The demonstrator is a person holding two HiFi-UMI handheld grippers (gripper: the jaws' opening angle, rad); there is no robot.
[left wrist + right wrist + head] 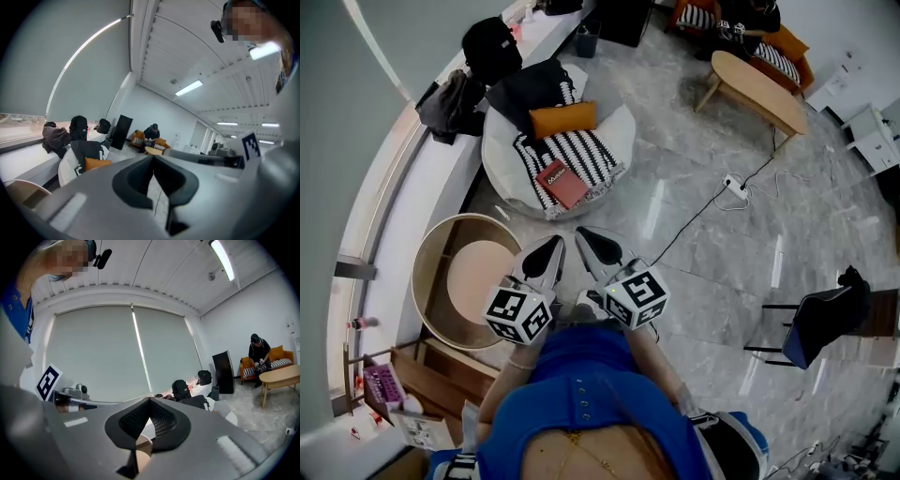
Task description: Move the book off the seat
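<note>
The left gripper [553, 246] and the right gripper [589, 238] both have their fingers [133, 180] pressed together, with nothing in them. The red book [562, 183] lies just past the fingers, near the front edge of the round white seat [619, 127], on a stripy blanket [581, 150]. An orange cushion [562, 119] sits farther back. A round wooden table [427, 248] stands left of the fingers. To their right the grey floor [703, 253] is wide open, with one cable [698, 217] across it.
</note>
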